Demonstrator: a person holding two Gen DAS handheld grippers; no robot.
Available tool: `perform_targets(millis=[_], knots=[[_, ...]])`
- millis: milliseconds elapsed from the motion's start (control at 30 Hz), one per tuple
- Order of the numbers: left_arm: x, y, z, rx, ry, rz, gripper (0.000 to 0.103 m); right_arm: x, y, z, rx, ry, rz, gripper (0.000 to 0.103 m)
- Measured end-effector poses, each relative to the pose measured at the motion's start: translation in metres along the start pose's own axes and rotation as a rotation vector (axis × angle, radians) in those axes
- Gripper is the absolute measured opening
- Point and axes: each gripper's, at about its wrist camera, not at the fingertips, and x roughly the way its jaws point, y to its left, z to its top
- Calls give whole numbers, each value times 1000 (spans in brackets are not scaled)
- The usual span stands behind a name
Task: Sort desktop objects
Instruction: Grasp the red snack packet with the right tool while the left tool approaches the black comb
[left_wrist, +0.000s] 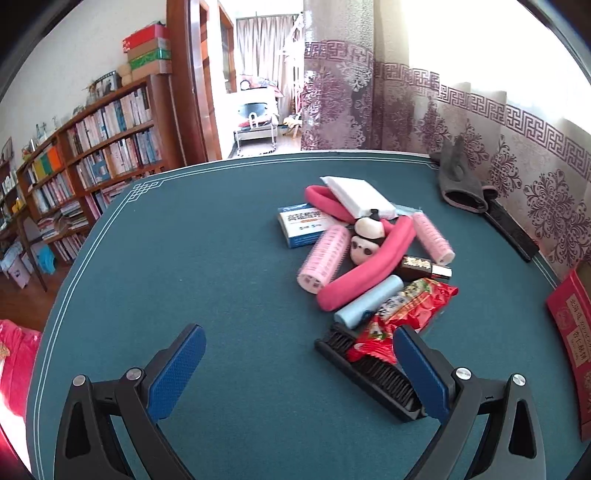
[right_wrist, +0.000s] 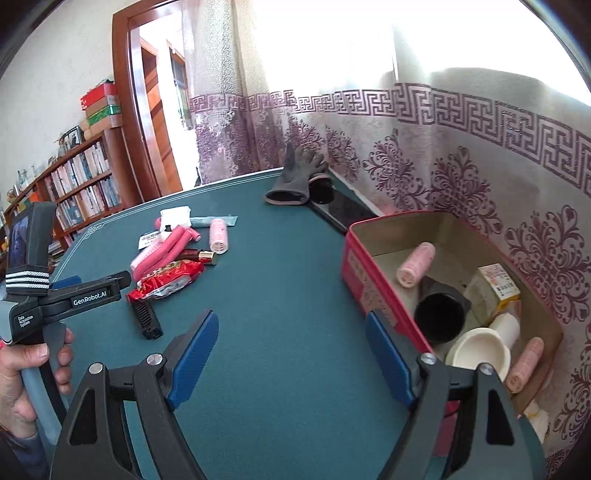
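Left gripper (left_wrist: 299, 363): jaws apart, nothing between them, over bare green tabletop (left_wrist: 221, 258); pile of clutter just ahead-right: black comb (left_wrist: 373, 376) under red snack packet (left_wrist: 406, 310), pink foam rollers (left_wrist: 369, 266), panda toy (left_wrist: 365, 240), blue-white box (left_wrist: 301, 227). Right gripper (right_wrist: 291, 358): jaws wide apart, empty; red tin box (right_wrist: 364, 280) beside its right finger, holding a pink curler (right_wrist: 415, 264), black cup (right_wrist: 439, 317), white cup (right_wrist: 480, 354). Grey glove (right_wrist: 295, 181) at far edge.

The right tool (right_wrist: 291, 354) hangs open and empty over the green table (right_wrist: 280, 266). Left of the red box (right_wrist: 373, 273) lies a clutter pile (right_wrist: 177, 254); behind the box, grey gloves (right_wrist: 295, 181)
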Motion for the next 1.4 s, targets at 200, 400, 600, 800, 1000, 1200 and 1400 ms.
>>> perform_targets(millis=[200,400,600,800,1000,1200,1400], knots=[[19,50,-9,-112,23,62,102,53,42,4,6,156,145,85],[28,59,-15,-116,46,79,102,93,77,20,11,218,215,85],[27,67,-15,-138,38,90,102,134,100,43,27,233,223,85],[25,73,-15,-166,35,92,102,167,111,48,70,284,213,85],[25,68,-16,-155,38,78,102,171,118,39,-18,273,181,85],[25,62,-17,-150,47,55,102,156,106,27,-115,245,107,47],[23,51,-19,-121,49,30,102,136,80,14,-152,217,35,35]])
